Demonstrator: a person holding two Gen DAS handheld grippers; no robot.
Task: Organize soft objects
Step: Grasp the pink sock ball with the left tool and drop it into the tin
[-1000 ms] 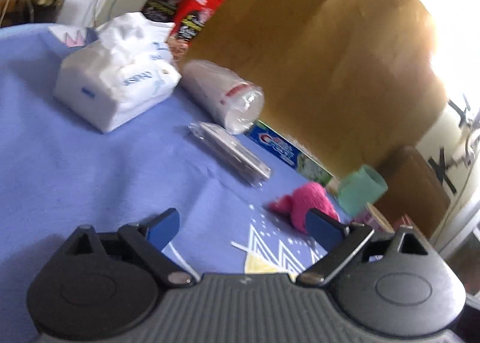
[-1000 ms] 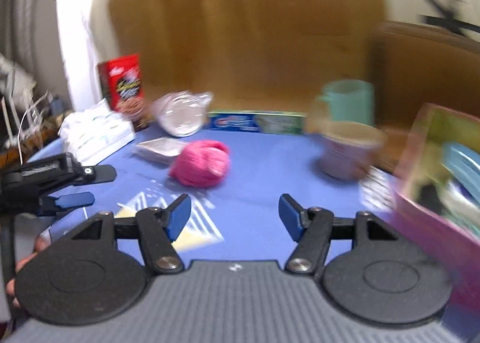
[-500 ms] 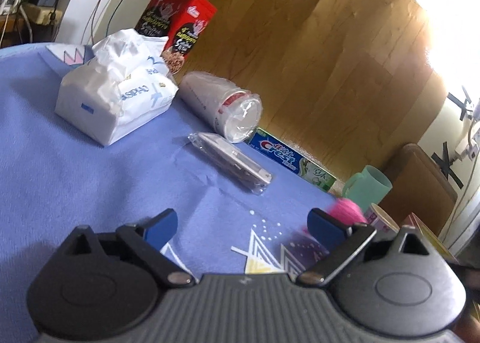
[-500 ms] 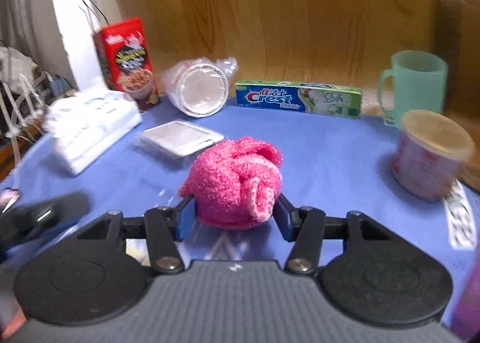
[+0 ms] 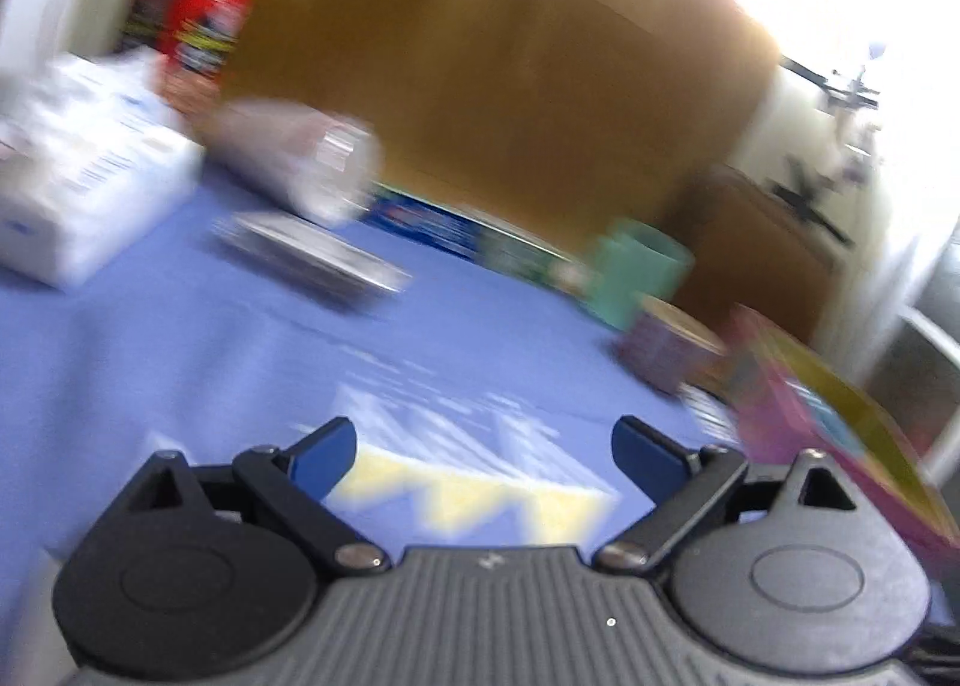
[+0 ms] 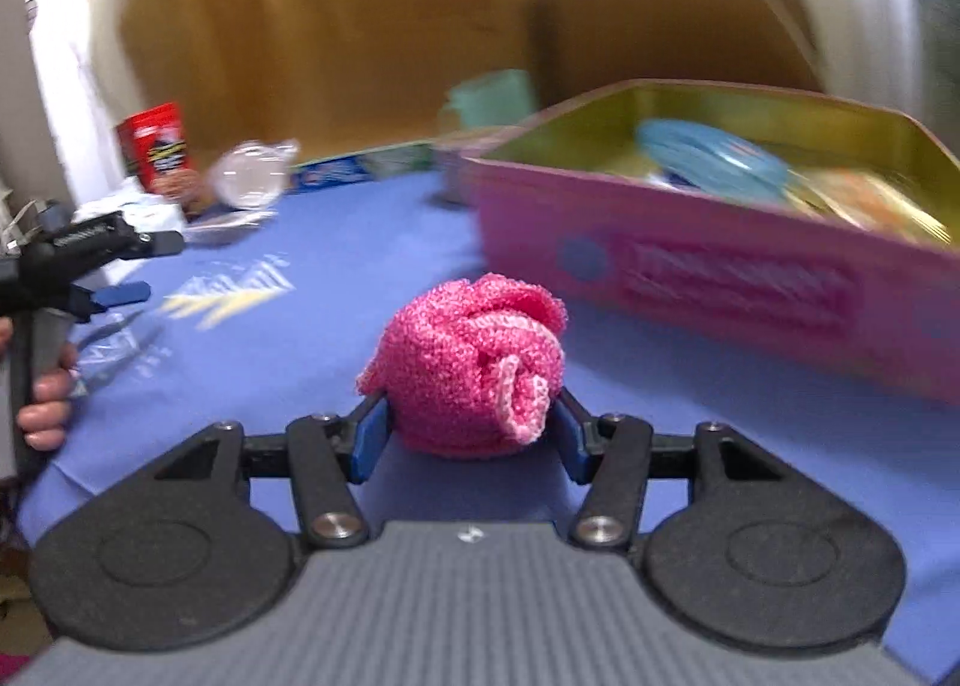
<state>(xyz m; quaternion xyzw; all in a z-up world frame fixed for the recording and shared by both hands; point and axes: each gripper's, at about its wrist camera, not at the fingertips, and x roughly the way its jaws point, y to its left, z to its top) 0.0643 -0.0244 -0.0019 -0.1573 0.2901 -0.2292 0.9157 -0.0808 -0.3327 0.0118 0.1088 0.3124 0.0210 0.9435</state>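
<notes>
Right now the right claw point(image 6: 468, 434) grips a pink knitted bundle point(image 6: 471, 371), one blue pad pressed into each flank, and carries it above the blue cloth of the desk point(image 6: 360, 242), near the front wall of the pink tin box point(image 6: 738, 278). That box stands open and already holds a blue lid and some packets, so it looks like the place for soft things. To do this step well, I would lift the bundle clear of the box's rim before crossing it, keep the squeeze steady since the yarn gives and could slip, and release only once it is over a free patch inside, low enough not to bounce out. The left claw point(image 5: 483, 449) hangs wide with nothing between its pads, though its jaws are closing slightly, over the patterned cloth and well apart from the tissue pack point(image 5: 78, 176); it should stay out of the way.
</notes>
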